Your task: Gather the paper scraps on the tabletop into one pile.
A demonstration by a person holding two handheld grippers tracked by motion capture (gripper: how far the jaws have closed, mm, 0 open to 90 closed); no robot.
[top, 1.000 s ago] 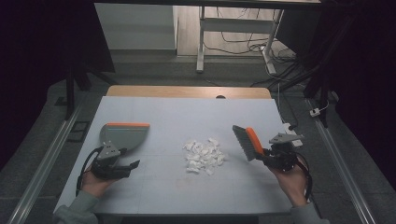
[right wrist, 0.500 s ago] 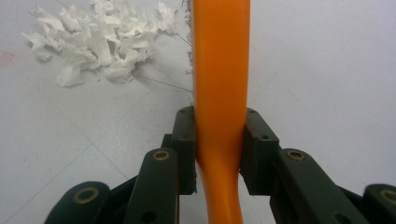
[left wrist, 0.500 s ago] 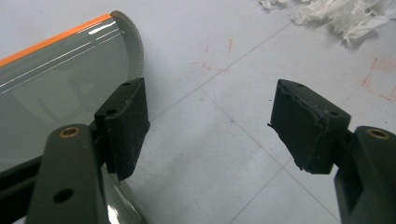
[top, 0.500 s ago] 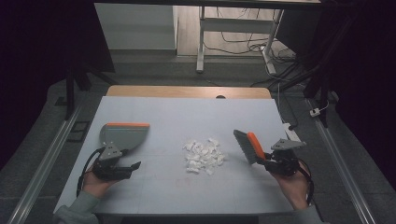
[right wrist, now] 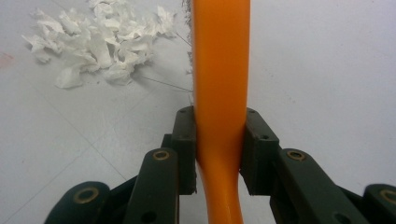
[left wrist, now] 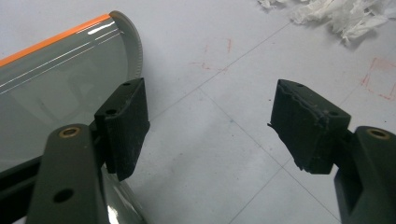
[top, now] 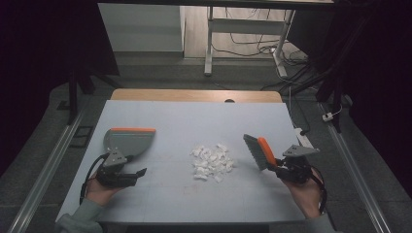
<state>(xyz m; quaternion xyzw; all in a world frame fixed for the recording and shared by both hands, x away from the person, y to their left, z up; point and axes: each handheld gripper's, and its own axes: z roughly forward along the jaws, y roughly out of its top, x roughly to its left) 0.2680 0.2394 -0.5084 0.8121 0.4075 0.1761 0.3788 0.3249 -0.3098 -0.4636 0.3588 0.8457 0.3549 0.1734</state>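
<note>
A pile of white paper scraps (top: pixel 212 161) lies mid-table. My right gripper (top: pixel 282 167) is shut on the orange handle of a brush (top: pixel 260 151), whose grey bristles point toward the pile from its right. In the right gripper view the handle (right wrist: pixel 220 70) runs up between the jaws of the right gripper (right wrist: pixel 219 144), with the scraps (right wrist: pixel 98 37) at upper left. A grey dustpan (top: pixel 127 141) with an orange edge lies at the left. My left gripper (top: pixel 138 173) sits just in front of it, open and holding nothing. In the left gripper view, one jaw of the left gripper (left wrist: pixel 210 121) overlaps the dustpan (left wrist: pixel 56 93).
The pale table (top: pixel 194 116) has a wooden strip along its far edge. Faint red marks and thin lines show on the surface in the left gripper view, with the scraps (left wrist: pixel 336 14) at top right. Metal rails run along both sides of the table.
My right gripper and the brush have drifted slightly toward the near edge. The left gripper and dustpan have stayed put.
</note>
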